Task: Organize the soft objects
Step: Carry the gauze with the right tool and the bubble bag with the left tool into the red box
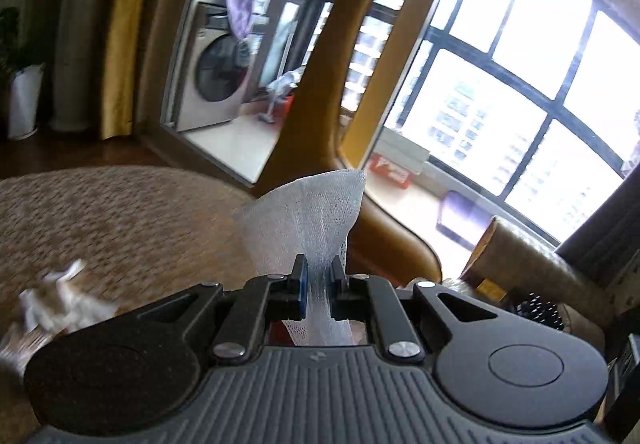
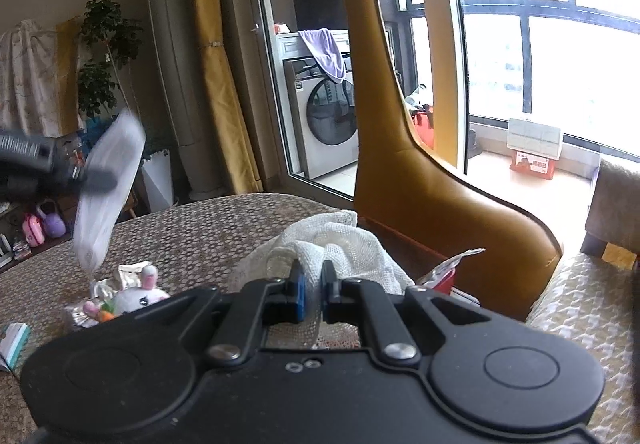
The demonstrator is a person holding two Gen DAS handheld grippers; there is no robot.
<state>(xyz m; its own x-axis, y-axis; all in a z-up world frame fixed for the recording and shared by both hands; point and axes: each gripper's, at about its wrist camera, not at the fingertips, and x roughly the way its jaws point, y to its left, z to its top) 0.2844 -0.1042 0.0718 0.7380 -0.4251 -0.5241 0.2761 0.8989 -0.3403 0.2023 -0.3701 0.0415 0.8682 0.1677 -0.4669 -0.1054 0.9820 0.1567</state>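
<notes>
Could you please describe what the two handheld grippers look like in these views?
The left gripper and right gripper look alike: matte black plastic bodies with ribbed tops, round raised discs either side, silver pivot screws on black linkage arms, and short black jaws lined with blue pads. No cables, sleeves or hands are visible.

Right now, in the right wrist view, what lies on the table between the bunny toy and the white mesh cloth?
Only bare patterned tablecloth separates the bunny toy from the white mesh cloth; the right wrist view shows this.
</notes>
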